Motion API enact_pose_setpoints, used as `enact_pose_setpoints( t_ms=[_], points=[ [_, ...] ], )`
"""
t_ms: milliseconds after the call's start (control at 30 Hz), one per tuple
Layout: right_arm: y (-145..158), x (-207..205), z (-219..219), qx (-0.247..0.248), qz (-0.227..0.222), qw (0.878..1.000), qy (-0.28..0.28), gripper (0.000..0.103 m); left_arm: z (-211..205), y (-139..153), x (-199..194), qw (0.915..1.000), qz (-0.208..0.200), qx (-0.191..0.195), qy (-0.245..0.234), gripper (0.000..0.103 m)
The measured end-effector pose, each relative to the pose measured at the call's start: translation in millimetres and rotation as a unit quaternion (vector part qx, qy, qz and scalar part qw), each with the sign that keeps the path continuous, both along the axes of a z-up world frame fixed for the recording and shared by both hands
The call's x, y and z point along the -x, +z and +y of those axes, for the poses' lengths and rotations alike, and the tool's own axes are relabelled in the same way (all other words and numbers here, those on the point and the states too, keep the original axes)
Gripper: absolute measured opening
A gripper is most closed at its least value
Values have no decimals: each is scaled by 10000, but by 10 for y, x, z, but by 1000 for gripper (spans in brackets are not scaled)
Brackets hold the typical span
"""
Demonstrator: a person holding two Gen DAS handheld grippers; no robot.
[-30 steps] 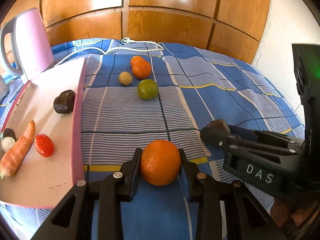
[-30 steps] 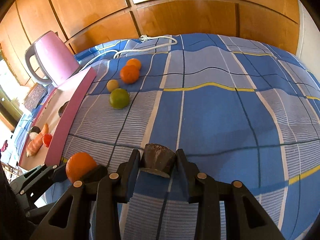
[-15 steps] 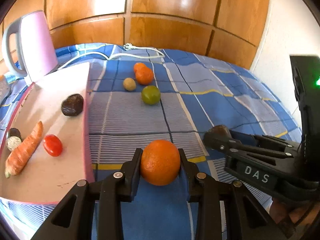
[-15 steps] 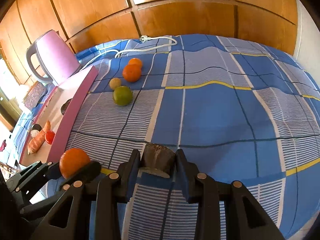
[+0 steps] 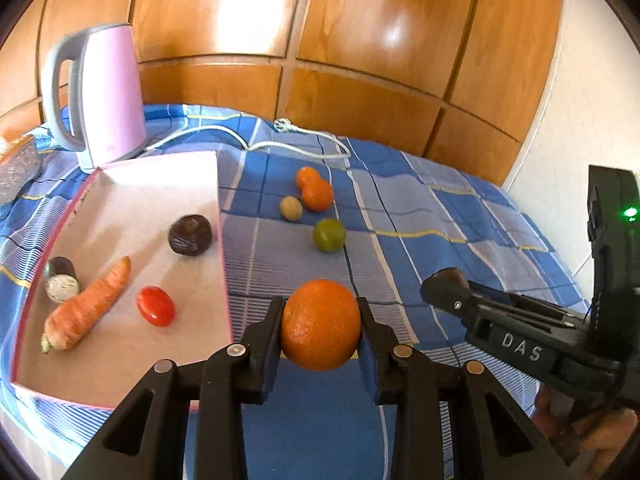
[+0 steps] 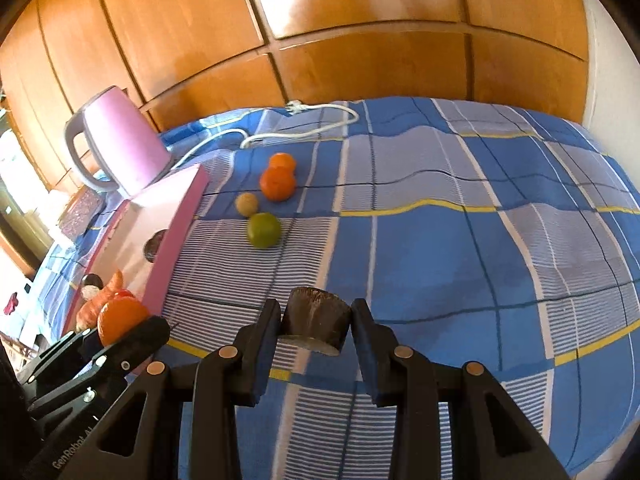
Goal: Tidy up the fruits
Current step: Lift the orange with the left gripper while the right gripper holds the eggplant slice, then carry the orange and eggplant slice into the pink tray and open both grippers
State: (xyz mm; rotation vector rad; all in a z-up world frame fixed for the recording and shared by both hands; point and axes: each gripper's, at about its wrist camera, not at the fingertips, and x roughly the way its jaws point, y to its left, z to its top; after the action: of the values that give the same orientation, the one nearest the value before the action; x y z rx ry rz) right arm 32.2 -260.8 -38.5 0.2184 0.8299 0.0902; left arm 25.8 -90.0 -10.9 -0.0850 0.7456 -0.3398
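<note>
My left gripper (image 5: 320,326) is shut on a large orange (image 5: 320,324) and holds it above the blue checked bedspread, just right of the pink tray (image 5: 120,200). My right gripper (image 6: 314,324) is shut on a dark brown fruit piece (image 6: 314,320) with a cut flat face; it also shows in the left wrist view (image 5: 448,276). On the bedspread farther off lie two small oranges (image 5: 316,194), a beige round fruit (image 5: 291,208) and a green fruit (image 5: 329,235). The tray holds a dark wrinkled fruit (image 5: 189,235), a carrot (image 5: 88,308), a red tomato (image 5: 156,312) and a dark cut piece (image 5: 62,284).
A pink electric kettle (image 5: 102,94) stands behind the tray, with its white cord (image 5: 280,142) lying across the bedspread. A wooden panelled wall (image 5: 360,40) runs along the far edge of the bed. A white wall (image 5: 592,120) is at the right.
Both grippers have risen and drawn back with their fruit still held. The left one has swung left, so the tray and kettle show more fully.
</note>
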Motion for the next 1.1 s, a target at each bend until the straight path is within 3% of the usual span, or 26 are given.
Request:
enact_pose_setpoints(
  t_ms=[333, 700, 1100],
  points=[
    [208, -101, 343, 98, -197, 9981, 570, 36, 286, 183, -13, 9989, -195, 32, 421, 34],
    [450, -314, 865, 37, -354, 9900, 1363, 37, 882, 351, -248, 9928, -329, 79, 1151, 34],
    [440, -580, 1543, 279, -353, 9779, 2043, 37, 1381, 342, -632, 9860, -171, 107, 1656, 34]
  ],
)
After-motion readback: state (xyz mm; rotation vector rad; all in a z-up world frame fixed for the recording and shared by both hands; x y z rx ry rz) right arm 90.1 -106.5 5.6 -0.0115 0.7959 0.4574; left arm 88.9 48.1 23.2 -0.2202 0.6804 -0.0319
